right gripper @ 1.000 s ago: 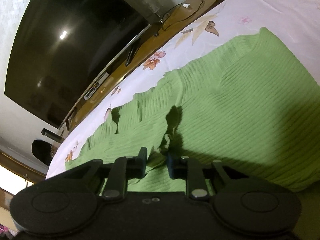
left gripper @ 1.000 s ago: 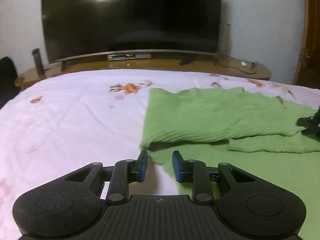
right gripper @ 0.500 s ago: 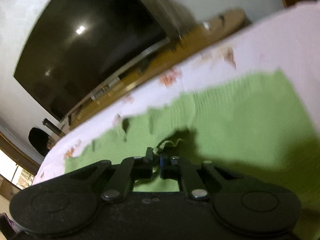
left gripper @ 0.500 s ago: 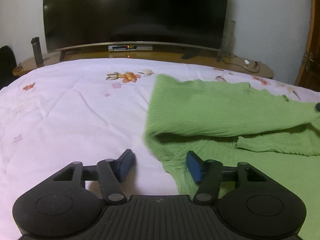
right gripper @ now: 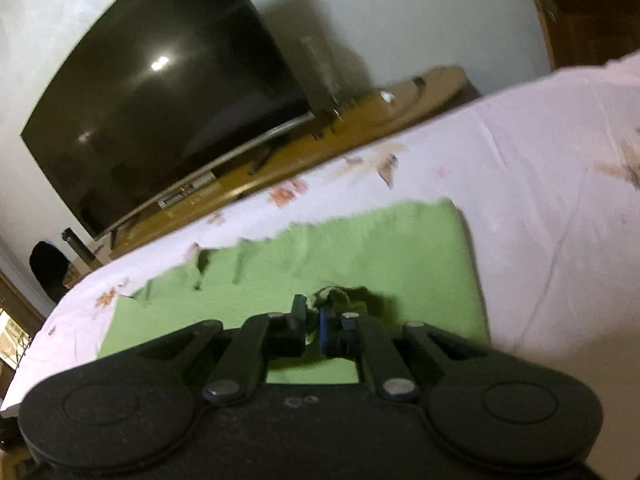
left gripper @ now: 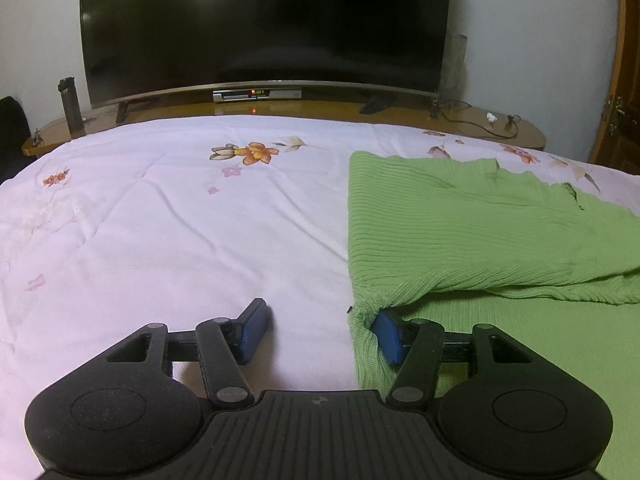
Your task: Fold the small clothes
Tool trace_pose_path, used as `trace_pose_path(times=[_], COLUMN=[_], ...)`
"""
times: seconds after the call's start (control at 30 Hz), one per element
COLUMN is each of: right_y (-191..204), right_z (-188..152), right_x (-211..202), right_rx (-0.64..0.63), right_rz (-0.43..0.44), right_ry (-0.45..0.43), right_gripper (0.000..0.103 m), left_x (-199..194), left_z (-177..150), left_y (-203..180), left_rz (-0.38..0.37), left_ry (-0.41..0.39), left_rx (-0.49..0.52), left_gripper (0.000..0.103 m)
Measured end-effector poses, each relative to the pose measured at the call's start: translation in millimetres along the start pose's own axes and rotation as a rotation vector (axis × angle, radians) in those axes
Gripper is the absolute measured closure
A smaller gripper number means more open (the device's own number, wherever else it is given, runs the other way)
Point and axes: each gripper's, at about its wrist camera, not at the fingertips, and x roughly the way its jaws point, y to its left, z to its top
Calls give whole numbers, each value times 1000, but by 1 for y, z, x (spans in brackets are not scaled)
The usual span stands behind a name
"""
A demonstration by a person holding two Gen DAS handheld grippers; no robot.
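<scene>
A green ribbed knit garment (left gripper: 472, 224) lies partly folded on the pink floral bedsheet (left gripper: 160, 220). My left gripper (left gripper: 320, 332) is open wide and low over the sheet, straddling the garment's near left corner; its right pad (left gripper: 387, 334) touches the green edge. In the right wrist view the garment (right gripper: 400, 248) lies below my right gripper (right gripper: 313, 320), which is shut on a bunched fold of the green fabric and lifts it slightly. That view is blurred.
A large dark TV (left gripper: 264, 20) stands on a low wooden stand (left gripper: 320, 110) past the bed's far edge. A dark flask (left gripper: 71, 106) stands at the stand's left end, cables at its right. A wooden door (left gripper: 624, 80) is at far right.
My left gripper opened wide and moved to the garment's near left corner. My right gripper shut on a fold of the green fabric and rose, pulling back from the garment.
</scene>
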Motion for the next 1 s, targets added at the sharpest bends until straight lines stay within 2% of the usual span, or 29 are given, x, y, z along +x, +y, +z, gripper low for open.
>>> trace_pose_path(times=[0.07, 0.13, 0.2, 0.27, 0.3, 0.37, 0.4, 0.5, 0.6, 0.73, 0.87, 1.0], right_y=[16, 33, 35, 21, 9, -22, -32, -36, -27, -16, -28, -26], right_z=[13, 23, 23, 12, 3, -15, -22, -22, -19, -3, -4, -4], right_x=[-3, -19, -28, -26, -18, 8, 12, 10, 8, -4, 11, 9], right_rx=[-71, -178, -214, -199, -176, -55, -14, 24, -27, -78, -89, -89], right_rz=[6, 60, 79, 41, 7, -50, -43, -22, -28, -17, -80, -66], right_ry=[-30, -107, -127, -93, -49, 110, 130, 99, 84, -8, 54, 31], right_gripper=[96, 96, 96, 96, 96, 96, 96, 96, 96, 96, 96, 96], left_x=[0, 0, 0, 0, 0, 0, 0, -1, -1, -1, -2, -4], left_z=[0, 0, -1, -1, -1, -1, -1, -1, -2, -1, 0, 0], left_y=[-1, -1, 0, 0, 0, 0, 0, 0, 0, 0, 1, 2], left_rz=[2, 2, 1, -1, -1, -1, -1, -2, -2, 0, 0, -9], left_ry=[1, 0, -2, -4, -4, -2, -1, -3, -2, -1, 2, 15], left_rx=[1, 1, -1, -3, -3, -4, -3, -5, -4, -4, -4, 3], left_gripper=[46, 46, 46, 46, 46, 46, 46, 46, 46, 46, 46, 46])
